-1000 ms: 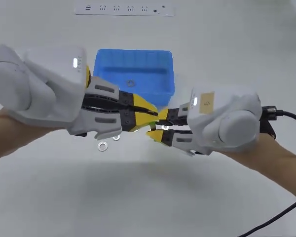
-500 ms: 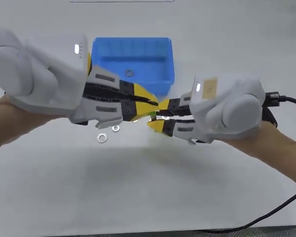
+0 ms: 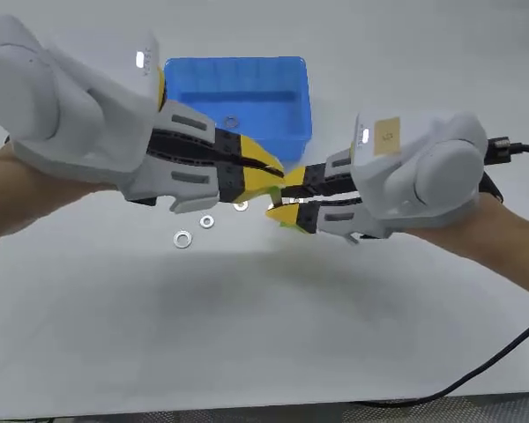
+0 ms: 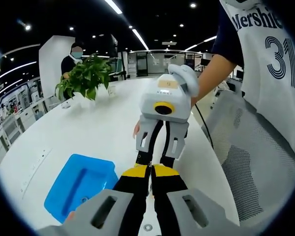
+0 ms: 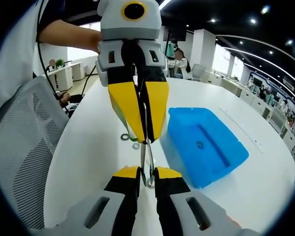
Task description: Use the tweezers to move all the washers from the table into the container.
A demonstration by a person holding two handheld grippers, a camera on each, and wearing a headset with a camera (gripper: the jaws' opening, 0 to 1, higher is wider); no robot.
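I have both grippers tip to tip above the table [image 3: 247,317]. My left gripper [image 3: 273,174] and right gripper [image 3: 280,214] are each clamped on the tweezers [image 5: 146,160]. Three washers [image 3: 182,238] lie loose on the table just in front of the blue container [image 3: 291,137], and one lies inside it.

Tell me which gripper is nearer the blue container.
Left. The left gripper lies across the front wall of the container in the head view; the right gripper points in from the right, its tips nearer the person. Both grip tweezers.
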